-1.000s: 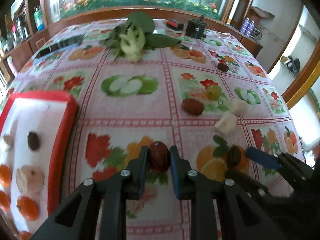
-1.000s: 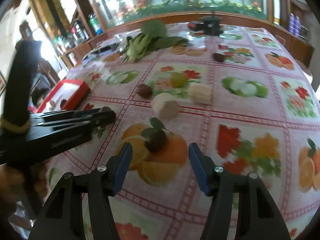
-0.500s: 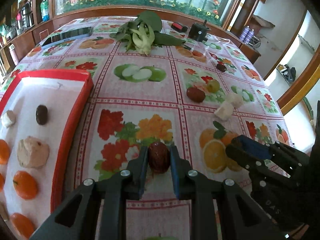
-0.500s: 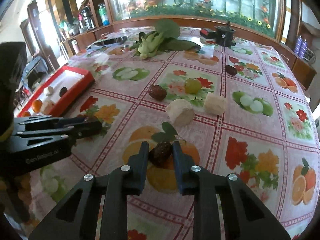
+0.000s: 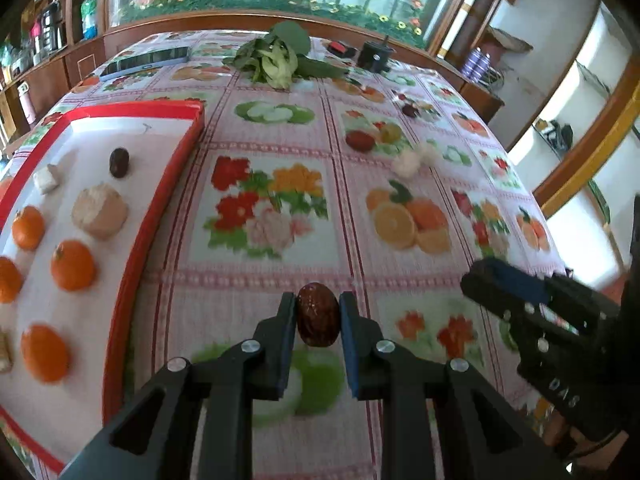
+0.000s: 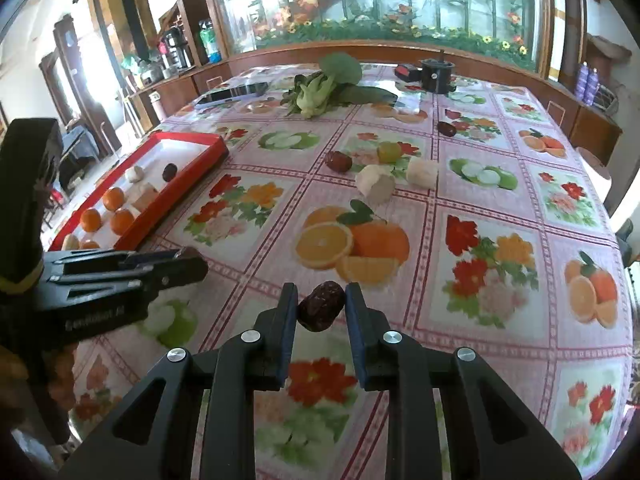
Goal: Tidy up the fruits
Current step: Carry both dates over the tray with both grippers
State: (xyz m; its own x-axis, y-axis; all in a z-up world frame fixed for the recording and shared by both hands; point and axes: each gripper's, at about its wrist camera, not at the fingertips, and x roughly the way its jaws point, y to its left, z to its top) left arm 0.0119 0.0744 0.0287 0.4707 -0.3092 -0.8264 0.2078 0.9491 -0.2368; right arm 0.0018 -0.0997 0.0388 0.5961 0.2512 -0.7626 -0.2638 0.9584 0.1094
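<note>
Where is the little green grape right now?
In the right wrist view the green grape sits on the tablecloth, far side, right of a loose red date and behind two white chunks.

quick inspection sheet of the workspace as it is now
surface: table under a fruit-print cloth
job's things: red tray with oranges, one date and pale pieces; dates, a green fruit and pale chunks loose on the cloth
clutter: greens, phone, black device
grippers: left gripper and right gripper each shut on a date
cables: nothing seen
surroundings: shelves, flower mural
</note>
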